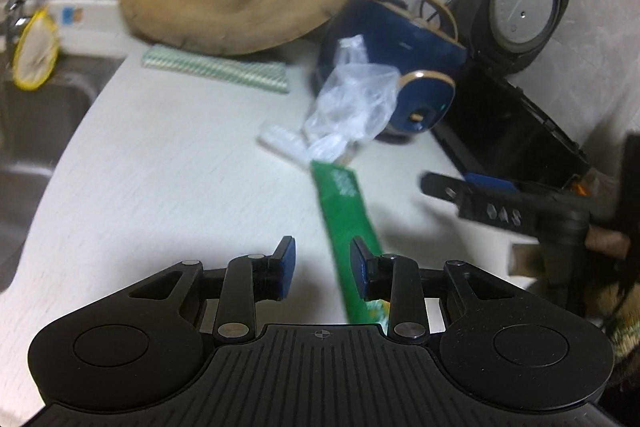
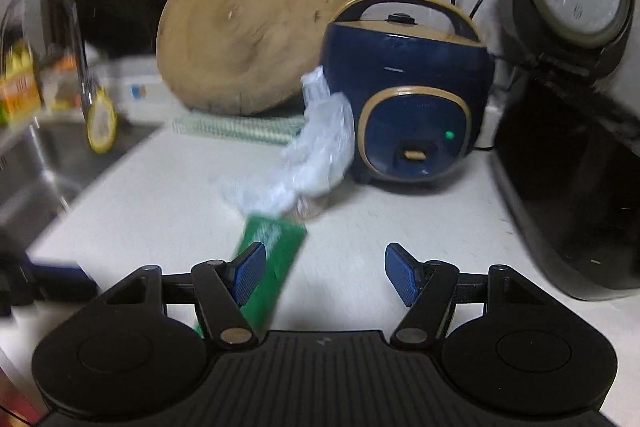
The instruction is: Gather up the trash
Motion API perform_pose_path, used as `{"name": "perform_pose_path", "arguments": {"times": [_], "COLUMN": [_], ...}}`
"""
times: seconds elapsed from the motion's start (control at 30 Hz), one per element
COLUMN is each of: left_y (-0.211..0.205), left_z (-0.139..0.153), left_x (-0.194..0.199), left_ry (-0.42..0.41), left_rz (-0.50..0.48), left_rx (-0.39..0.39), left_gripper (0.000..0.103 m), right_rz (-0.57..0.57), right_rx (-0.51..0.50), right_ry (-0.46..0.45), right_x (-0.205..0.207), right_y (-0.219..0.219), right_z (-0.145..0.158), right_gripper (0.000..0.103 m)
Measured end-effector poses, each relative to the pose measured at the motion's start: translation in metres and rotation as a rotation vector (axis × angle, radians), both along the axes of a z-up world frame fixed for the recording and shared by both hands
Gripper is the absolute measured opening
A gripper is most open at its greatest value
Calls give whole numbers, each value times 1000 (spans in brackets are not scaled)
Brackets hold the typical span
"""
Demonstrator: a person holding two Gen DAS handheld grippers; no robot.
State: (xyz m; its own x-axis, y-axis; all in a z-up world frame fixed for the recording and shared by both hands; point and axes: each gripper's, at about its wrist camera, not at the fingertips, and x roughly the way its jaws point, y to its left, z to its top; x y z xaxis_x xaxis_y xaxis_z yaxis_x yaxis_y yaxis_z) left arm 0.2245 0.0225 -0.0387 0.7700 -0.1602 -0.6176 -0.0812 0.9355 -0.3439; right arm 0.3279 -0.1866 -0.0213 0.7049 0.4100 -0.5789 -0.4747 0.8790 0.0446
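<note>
The long flat green wrapper (image 1: 346, 211) lies on the white counter, its far end touching the crumpled clear plastic bag (image 1: 352, 99) — loose litter. Left gripper (image 1: 322, 269) and right gripper (image 2: 324, 277) hover near the wrapper, jaws spread, empty — likely ready to pinch.

A long green wrapper (image 1: 347, 211) lies flat on the pale counter, running from frame centre down toward the bottom edge in the left wrist view; in the right wrist view it (image 2: 272, 251) slants lower left of centre. At its far end sits a crumpled clear plastic bag (image 1: 352, 99), heaped up against a blue cooker, just right of centre (image 2: 316, 151).
</note>
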Motion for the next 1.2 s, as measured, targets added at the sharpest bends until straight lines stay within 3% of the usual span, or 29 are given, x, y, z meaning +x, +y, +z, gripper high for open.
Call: {"name": "perform_pose_path", "arguments": {"times": [0.1, 0.2, 0.4, 0.47, 0.5, 0.63, 0.8, 0.93, 1.1, 1.17, 1.2], "left_y": [-9, -5, 16, 26, 31, 51, 66, 72, 78, 79, 80], "left_z": [4, 1, 6, 4, 4, -2, -1, 3, 2, 2, 1], "left_x": [14, 20, 1, -8, -11, -23, -35, -46, -51, -52, -52], "left_ry": [7, 37, 36, 38, 39, 46, 39, 16, 10, 10, 10], "left_rz": [-2, 31, 146, 185, 202, 266, 271, 252, 233, 227, 223], "left_rx": [58, 66, 90, 89, 85, 66, 67, 78, 72, 70, 69], "left_gripper": [34, 34, 34, 34, 34, 34, 34, 34, 34, 34, 34], "right_rz": [-6, 4, 14, 42, 68, 206, 377, 441, 430, 414, 408], "right_rx": [19, -5, -86, -44, -10, 19, 79, 96, -3, -59, -91], "right_ry": [-13, -2, 55, 121, 164, 209, 312, 349, 213, 134, 92], "right_x": [31, 63, 113, 119, 119, 92, 37, -2, -40, -54, -61], "right_y": [8, 24, 56, 63, 68, 97, 122, 130, 127, 121, 116], "right_z": [1, -3, -34, -40, -41, -38, -35, -36, -30, -27, -26], "right_gripper": [68, 68, 66, 40, 21, 16, 14, 15, 19, 29, 40]}}
